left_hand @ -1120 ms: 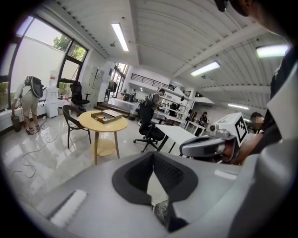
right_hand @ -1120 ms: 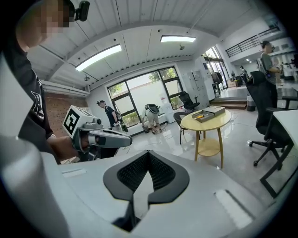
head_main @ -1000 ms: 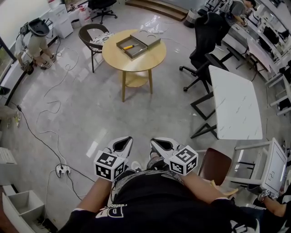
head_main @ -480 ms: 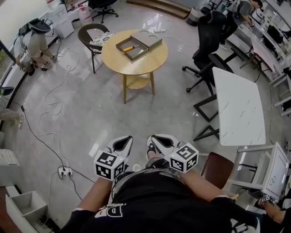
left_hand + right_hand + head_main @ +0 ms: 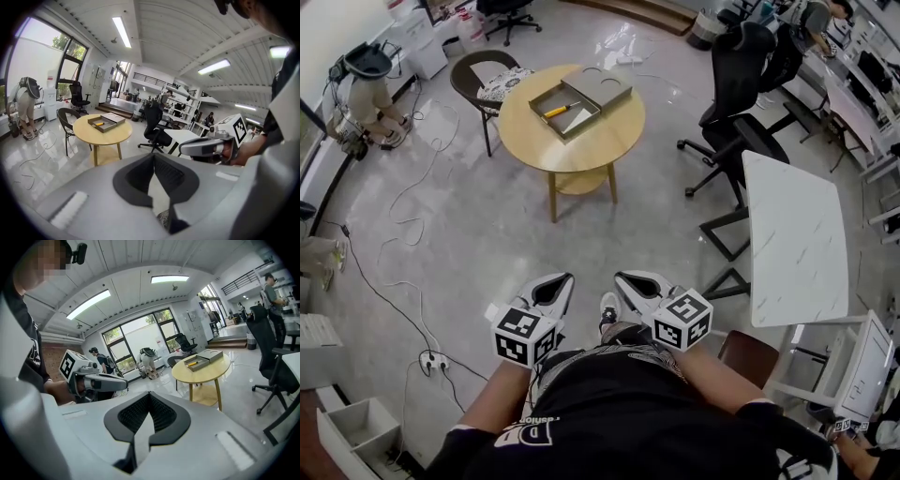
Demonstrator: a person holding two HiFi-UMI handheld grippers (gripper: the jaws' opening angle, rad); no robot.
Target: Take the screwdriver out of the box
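Screwdriver [image 5: 557,110] lies in the box [image 5: 546,118] on the round table [image 5: 581,155], upper centre-left of the head view, well apart from both grippers at bottom centre. So the whole job is ahead, I'd say: walk-up first, no reach possible from here. Its long axis runs lower-left to upper-right in frame, yellow handle at the lower-left end, approx parallel w/ the box's long wall.

Left to right: grey bin [image 5: 356,427] in the lower-left corner, inside looks bare but hard to tell. The box is a shallow open tray w/ the screwdriver the only thing I can see in it. Its lid [image 5: 600,91] lies flat just up-right of it, touching along one edge.

The left gripper [image 5: 555,281] has jaws clenched, pads meeting, nothing btwn them. In its own view the box [image 5: 105,123] shows far off at left-centre. The right gripper [image 5: 630,279] is the same, jaws pressed together on nothing, w/ the box [image 5: 202,359] far off at right-centre of its view.

The screwdriver sits almost straight up-frame from the left gripper, w/ the right gripper offset to the right. Left is prob marginally nearer, but the diff is small. Whichever goes in must open first and come across the shaft, not along it.
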